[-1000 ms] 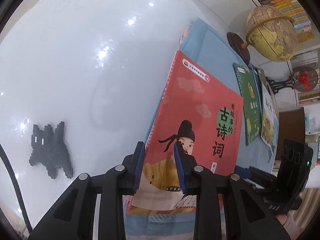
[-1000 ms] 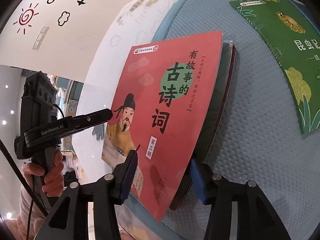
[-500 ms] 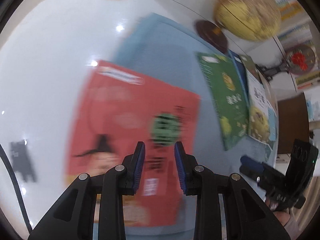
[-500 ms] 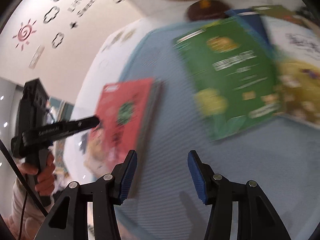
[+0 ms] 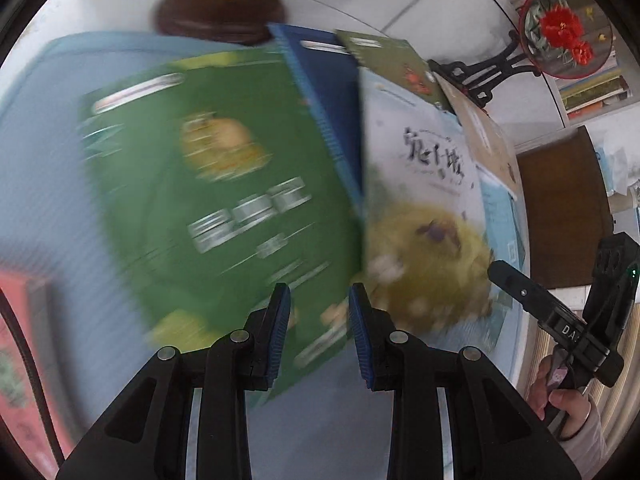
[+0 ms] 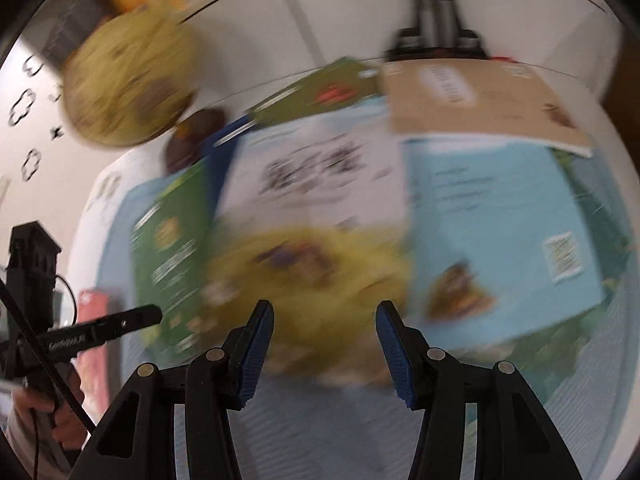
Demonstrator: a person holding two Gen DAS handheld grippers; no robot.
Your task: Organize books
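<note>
Left gripper [image 5: 319, 312] and right gripper [image 6: 325, 330]: jaws apart, nothing clamped, both held over the overlapping loose books. Green softcover book [image 5: 216, 196] lies left on the blue textured mat [image 5: 36, 184], white-and-yellow book [image 6: 316, 216] just right, partly over it; probably next to be collected.

Globe [image 6: 128, 92] blurred, upper left – dark round base [image 5: 220, 12] on white table [image 5: 340, 0], touching blue mat [image 5: 40, 152]. Red flower ornament [image 5: 566, 36] on black stand [image 5: 488, 70] – far right, before shelves.
</note>
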